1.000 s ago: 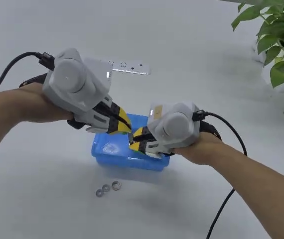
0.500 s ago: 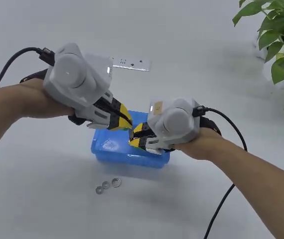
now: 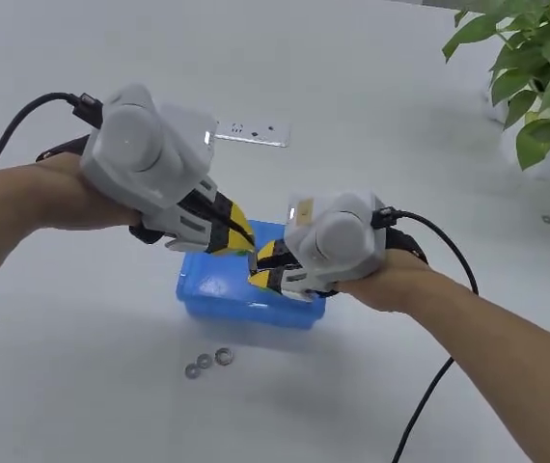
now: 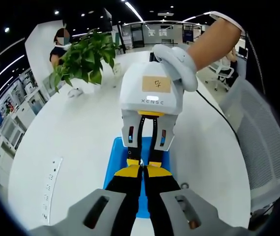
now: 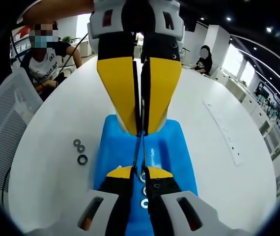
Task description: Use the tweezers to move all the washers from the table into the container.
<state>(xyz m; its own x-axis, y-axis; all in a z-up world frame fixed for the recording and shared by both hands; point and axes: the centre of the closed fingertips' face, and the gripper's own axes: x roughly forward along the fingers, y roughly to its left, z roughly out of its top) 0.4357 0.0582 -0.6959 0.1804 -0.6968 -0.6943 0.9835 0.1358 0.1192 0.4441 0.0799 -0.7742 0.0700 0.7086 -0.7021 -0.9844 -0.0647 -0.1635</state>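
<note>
Still, right claw (image 5: 141,173) grips tweezers (image 5: 139,147).

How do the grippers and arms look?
Both the left gripper and right gripper have rounded pale-grey housings and black jaws with yellow tips. A black cable trails from each. A tan label marks the right one's front. Forearms are bare.

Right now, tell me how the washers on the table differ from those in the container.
The washers on the table form a short row in the open beside the container; the washers in the container sit on blue, partly hidden by the right gripper. The table ones number three; the container ones cannot be fully counted. All are flat rings.
</note>
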